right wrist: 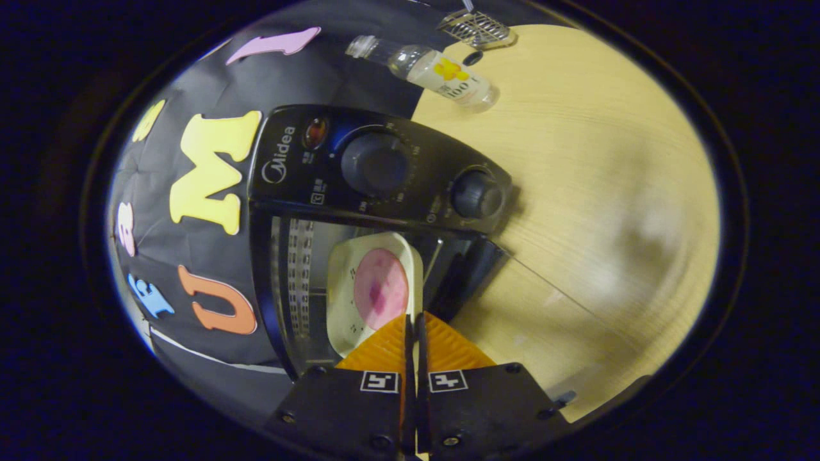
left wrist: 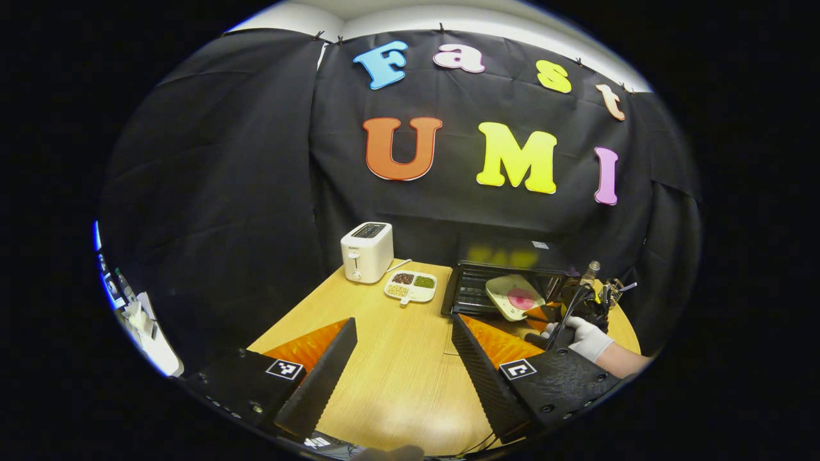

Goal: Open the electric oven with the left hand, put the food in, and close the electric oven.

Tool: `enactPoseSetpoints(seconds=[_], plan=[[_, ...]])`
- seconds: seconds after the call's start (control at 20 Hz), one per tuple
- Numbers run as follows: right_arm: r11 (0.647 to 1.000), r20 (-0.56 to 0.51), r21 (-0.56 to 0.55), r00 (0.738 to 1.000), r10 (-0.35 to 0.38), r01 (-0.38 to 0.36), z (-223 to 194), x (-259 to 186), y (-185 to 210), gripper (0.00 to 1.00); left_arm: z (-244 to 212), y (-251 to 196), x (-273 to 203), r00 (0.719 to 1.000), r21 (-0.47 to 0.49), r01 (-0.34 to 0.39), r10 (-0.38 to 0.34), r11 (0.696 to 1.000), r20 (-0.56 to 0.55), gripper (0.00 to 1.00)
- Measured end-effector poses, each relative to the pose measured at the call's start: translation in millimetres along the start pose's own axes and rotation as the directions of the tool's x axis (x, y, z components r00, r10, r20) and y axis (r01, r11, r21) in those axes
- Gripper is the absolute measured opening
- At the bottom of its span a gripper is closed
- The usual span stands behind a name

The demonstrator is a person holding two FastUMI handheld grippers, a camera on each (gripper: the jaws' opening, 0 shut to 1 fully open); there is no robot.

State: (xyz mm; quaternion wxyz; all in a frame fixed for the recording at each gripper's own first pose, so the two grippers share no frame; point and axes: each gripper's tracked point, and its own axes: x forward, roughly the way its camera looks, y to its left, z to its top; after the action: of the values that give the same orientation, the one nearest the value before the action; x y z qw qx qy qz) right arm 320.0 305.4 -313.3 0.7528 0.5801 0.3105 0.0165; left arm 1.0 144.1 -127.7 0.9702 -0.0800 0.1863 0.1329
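My right gripper (right wrist: 413,323) has its fingers pressed together on the near edge of the plate (right wrist: 375,291), which carries a flat pink slice of food (right wrist: 380,288) and sits tilted at the mouth of the oven (right wrist: 384,173), straight ahead of the fingers. The oven door (left wrist: 471,294) is down, its rack showing behind the plate.

Risk, as I judge it: with only a thin edge pinch on a tilted plate, the plate could pivot or the slice could slide off toward the cavity. The far rim may also catch on the rack.

My left gripper (left wrist: 400,358) is spread wide and empty over bare table (left wrist: 397,384). Ahead of it are a toaster (left wrist: 366,251) and a divided dish (left wrist: 411,286) holding dark, green and pale grains.
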Motion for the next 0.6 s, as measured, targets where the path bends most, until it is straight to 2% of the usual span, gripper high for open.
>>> enactPoseSetpoints(seconds=[0.15,0.25,0.35,0.4,0.45,0.5,0.55,0.6], plan=[[0.999,-0.01,-0.021,0.999,0.041,-0.041,1.3,14.2,9.8,0.05,2.6,3.5,2.0,1.0,-0.016,-0.019,0.019,1.0,0.004,0.95],[0.995,-0.016,-0.026,0.995,0.1,-0.101,1.1,16.6,21.2,0.08,2.6,5.3,4.0,1.0,-0.02,-0.03,0.03,0.999,0.004,0.95],[0.991,-0.027,-0.045,0.992,0.123,-0.125,6.1,14.1,26.6,0.21,2.9,5.7,5.9,0.999,-0.026,-0.037,0.037,0.999,0.003,0.95],[0.99,-0.022,-0.056,0.991,0.131,-0.132,4.6,11.5,28.5,0.33,2.2,5.7,6.1,0.999,-0.028,-0.038,0.038,0.999,0.004,0.95],[0.989,-0.012,-0.069,0.992,0.129,-0.129,7.1,8.3,28.0,0.27,1.6,5.5,6.2,0.999,-0.03,-0.036,0.036,0.999,0.005,0.95],[0.989,-0.012,-0.082,0.992,0.122,-0.122,8.8,5.0,27.3,0.45,2.3,3.3,7.3,0.999,-0.031,-0.033,0.033,0.999,0.009,0.95],[0.989,-0.013,-0.092,0.993,0.115,-0.116,9.9,1.1,25.9,0.41,2.8,2.2,7.9,0.999,-0.029,-0.029,0.03,0.999,0.012,0.95],[0.989,-0.02,-0.098,0.994,0.107,-0.109,9.0,-3.8,24.7,0.53,2.5,-0.6,9.8,1.0,-0.025,-0.023,0.024,0.999,0.013,0.95]])
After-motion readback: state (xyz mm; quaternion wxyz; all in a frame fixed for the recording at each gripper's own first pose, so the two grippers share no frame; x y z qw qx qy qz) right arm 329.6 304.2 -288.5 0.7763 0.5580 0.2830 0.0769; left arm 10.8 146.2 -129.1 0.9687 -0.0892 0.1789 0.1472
